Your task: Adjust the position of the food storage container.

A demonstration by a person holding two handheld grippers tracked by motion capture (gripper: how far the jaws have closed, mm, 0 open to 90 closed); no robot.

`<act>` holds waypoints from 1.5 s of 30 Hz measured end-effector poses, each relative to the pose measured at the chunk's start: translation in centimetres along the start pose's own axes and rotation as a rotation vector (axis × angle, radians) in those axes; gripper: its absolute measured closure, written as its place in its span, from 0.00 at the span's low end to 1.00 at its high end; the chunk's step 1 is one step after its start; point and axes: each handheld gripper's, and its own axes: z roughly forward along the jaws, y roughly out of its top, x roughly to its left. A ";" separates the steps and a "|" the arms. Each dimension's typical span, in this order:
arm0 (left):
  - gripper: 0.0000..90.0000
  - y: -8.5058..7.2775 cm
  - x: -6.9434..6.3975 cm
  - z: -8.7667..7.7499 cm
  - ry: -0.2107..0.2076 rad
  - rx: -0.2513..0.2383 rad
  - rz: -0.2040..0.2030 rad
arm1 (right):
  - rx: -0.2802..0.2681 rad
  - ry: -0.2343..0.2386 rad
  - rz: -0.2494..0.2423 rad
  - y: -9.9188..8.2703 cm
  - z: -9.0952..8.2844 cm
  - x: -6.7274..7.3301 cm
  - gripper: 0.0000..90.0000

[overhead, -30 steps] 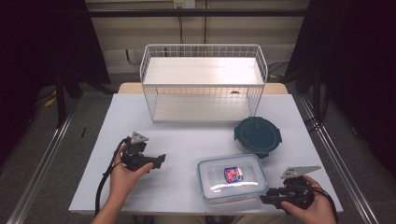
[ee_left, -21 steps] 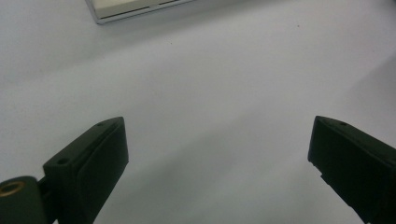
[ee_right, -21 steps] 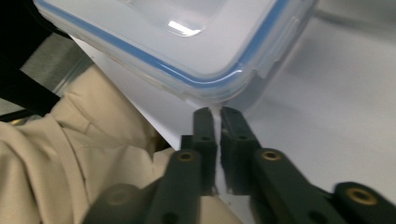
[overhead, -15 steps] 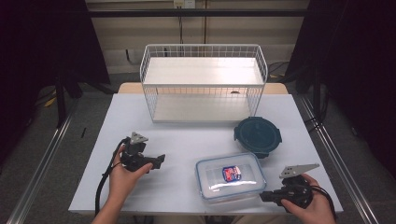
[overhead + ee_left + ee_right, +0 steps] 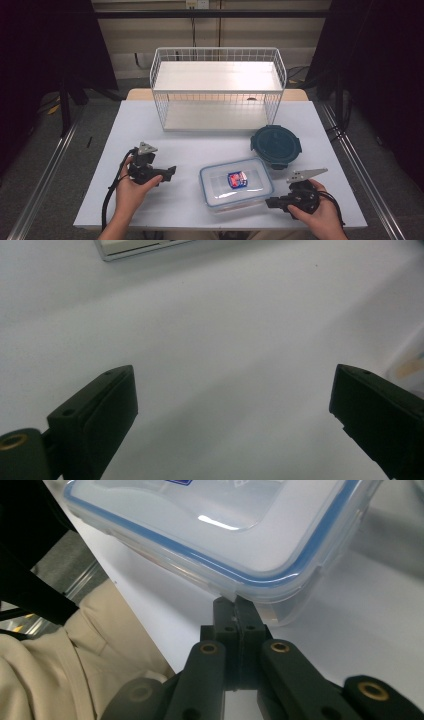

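Note:
A clear rectangular food box point(image 5: 236, 182) with a blue-rimmed lid and a small red-and-blue label lies on the white table point(image 5: 200, 140) near its front edge. My right gripper point(image 5: 269, 202) is shut. Its tips are at the box's front right corner. In the right gripper view the closed jaws of the right gripper point(image 5: 234, 602) meet just under the lid rim of the box point(image 5: 210, 525); whether they pinch a lid flap I cannot tell. My left gripper point(image 5: 169, 174) rests left of the box, held in a hand. The left gripper point(image 5: 232, 405) stands open over bare table.
A white wire basket point(image 5: 217, 90) stands at the back of the table, and its base corner point(image 5: 135, 246) shows in the left gripper view. A round dark teal lidded container point(image 5: 275, 143) sits behind the box to the right. The person's beige trouser leg point(image 5: 60, 680) is below the table edge.
My right gripper has moved left up to the box's corner, and the box has shifted slightly left. The left gripper has stayed put.

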 end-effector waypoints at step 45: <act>0.06 -0.6 -1.2 -1.8 -0.321 -0.077 -0.228 | -0.325 0.042 0.144 2.8 1.9 -0.6 0.36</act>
